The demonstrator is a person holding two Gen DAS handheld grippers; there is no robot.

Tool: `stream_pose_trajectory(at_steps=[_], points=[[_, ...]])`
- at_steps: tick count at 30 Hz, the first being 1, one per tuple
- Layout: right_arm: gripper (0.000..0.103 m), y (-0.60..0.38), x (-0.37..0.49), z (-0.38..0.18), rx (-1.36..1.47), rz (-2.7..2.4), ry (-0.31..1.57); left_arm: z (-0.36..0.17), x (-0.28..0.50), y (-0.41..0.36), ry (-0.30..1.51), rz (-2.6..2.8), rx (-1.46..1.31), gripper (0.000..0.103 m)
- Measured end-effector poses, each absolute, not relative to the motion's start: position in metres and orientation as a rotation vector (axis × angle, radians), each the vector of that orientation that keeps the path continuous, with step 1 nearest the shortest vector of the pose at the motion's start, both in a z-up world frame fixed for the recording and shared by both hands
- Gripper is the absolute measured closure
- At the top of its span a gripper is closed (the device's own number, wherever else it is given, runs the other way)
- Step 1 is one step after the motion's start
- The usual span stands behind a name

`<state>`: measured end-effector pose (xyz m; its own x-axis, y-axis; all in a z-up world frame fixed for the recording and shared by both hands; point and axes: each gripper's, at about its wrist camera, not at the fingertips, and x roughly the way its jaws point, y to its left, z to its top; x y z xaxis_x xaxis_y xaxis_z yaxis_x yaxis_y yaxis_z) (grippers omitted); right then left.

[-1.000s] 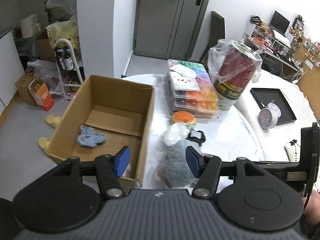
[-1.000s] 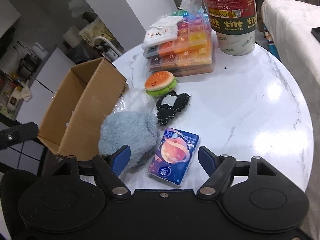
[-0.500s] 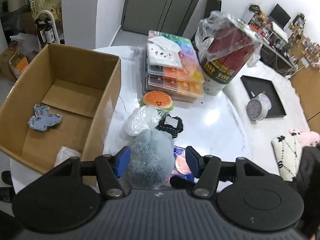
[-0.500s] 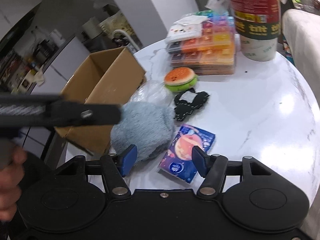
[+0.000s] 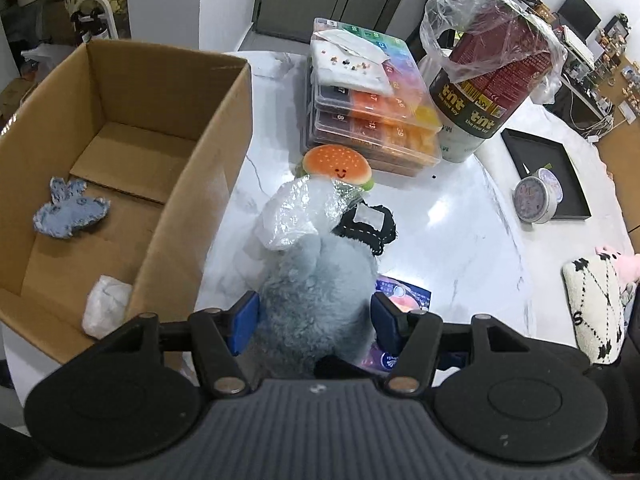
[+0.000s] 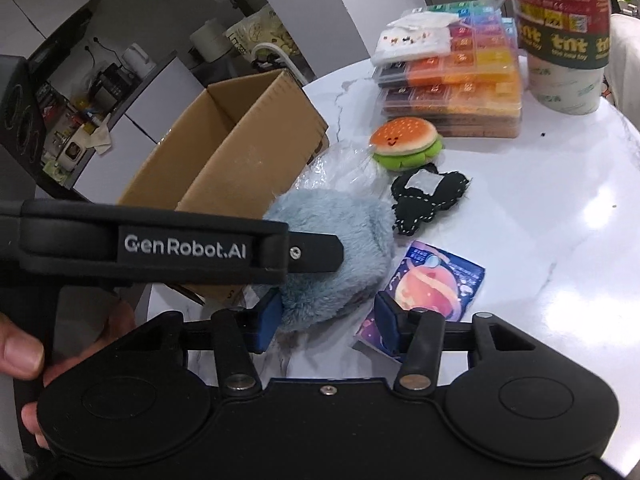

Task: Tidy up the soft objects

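A fluffy grey-blue plush (image 5: 320,280) (image 6: 340,236) lies on the white table beside an open cardboard box (image 5: 208,152) (image 6: 240,152). My left gripper (image 5: 314,322) is open, its blue pads on either side of the plush, above it. My right gripper (image 6: 328,316) is open, just in front of the plush and a tissue pack (image 6: 432,284). A burger plush (image 5: 338,164) (image 6: 404,142) and a black felt piece (image 5: 368,224) (image 6: 428,196) lie beyond. A blue felt patch (image 5: 70,210) and a white wad (image 5: 106,306) lie in the box.
Stacked colourful bead cases (image 5: 372,108) and a bagged cup stack (image 5: 488,80) stand at the back. A crumpled clear bag (image 5: 308,208) rests on the plush. A black tray (image 5: 548,172) with a round tin (image 5: 534,200) sits right. The left gripper's body (image 6: 180,246) crosses the right wrist view.
My left gripper has swung right from the box and come down over the grey plush. My right gripper has closed in a little on the plush and tissue pack.
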<state>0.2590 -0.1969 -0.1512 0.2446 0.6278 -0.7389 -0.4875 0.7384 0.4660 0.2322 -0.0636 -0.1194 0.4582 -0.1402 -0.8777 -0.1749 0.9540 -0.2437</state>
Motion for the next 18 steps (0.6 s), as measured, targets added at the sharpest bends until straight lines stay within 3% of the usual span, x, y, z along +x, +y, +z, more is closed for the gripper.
stream_pose_trajectory(at_steps=[5,18], points=[[0.068,-0.193,0.258,-0.151,0.178,0.806,1.083,-0.117,0.229,-0.058,1.092,0.034,-0.348,0.056],[0.071,-0.203,0.251,-0.111,0.229,0.818,1.020,-0.074,0.208,-0.057,1.008,-0.014,-0.347,0.059]])
